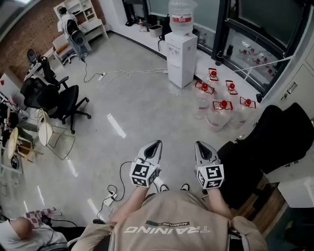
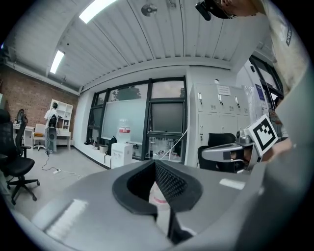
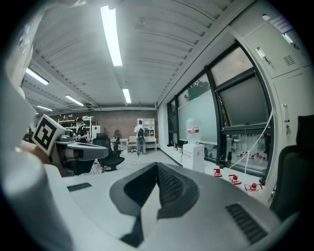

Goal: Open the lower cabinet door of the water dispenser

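Looking steeply down across a pale office floor [image 1: 147, 112]. At the floor's far edge, beside the window wall: the white water dispenser [image 1: 181, 59], upright, with a large bottle [image 1: 182, 12] seated on top. Lower cabinet door [image 1: 175, 73] apparently shut; too small to make out any handle. Just beside the dispenser, toward the floor's right edge, a cluster of red-capped spare water jugs [image 1: 221, 110]. Trailing over the floor to the dispenser's left, a white cable [image 1: 122, 73] and a power strip [image 1: 102, 76].

Near the bottom, side by side and well apart from the dispenser: left gripper [image 1: 156, 144] and right gripper [image 1: 201, 145]. Both claws pinched fully together, holding nothing, aimed roughly level toward the dispenser. Same story in the left gripper view and the right gripper view: ribbed pads [image 2: 169, 184] pressed tip to tip, nothing between.

Task judged not begun; a walk across the floor needed first.

Possible trouble:
- Catching a foot on the cable or knocking over a jug on the approach, given the crowding near the base.
- Reaching the door with claws closed, so no way to hook its edge without opening first.
- Pulling hard on a light cabinet with a heavy bottle above, risking rocking or sliding the whole unit.
- Tugging at the wrong side, with the hinge side unreadable from here.
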Demonstrator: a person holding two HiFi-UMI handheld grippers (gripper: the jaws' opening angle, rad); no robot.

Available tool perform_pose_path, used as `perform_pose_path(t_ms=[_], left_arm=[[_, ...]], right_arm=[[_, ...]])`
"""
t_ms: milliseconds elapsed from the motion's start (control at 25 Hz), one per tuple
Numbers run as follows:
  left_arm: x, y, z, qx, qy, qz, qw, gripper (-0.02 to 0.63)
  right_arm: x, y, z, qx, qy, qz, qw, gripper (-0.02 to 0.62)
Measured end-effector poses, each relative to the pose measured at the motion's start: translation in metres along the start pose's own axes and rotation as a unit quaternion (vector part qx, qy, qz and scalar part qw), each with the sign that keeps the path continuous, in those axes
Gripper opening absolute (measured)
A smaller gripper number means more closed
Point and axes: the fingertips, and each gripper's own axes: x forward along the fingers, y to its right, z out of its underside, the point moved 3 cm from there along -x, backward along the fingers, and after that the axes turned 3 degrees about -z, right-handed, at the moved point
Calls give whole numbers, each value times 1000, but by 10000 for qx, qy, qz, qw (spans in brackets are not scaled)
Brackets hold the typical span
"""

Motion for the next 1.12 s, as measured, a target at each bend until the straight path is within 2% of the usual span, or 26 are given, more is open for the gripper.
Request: perform_pose_path(t_ms=[160,480,680,920,1120], left_arm=[[4,-14,0,-5,-2,-16,10000,2],[13,-39,5,39,-77,248,9997,2],[29,-48,20,47,-240,347,9991,2],[73,-62,25,-9,-313,246,9992,2],[132,-77,7,165,-284,189,9993,3]], right_arm=[[6,-5,0,-29,-86,109,9999,9],[14,-21,18,134,-319,431,9985,9],[30,-18,31,181,-513,414,9977,9],[72,17,32,205,-533,289,9979,9],[125,66,28,227,-436,148,9987,9]])
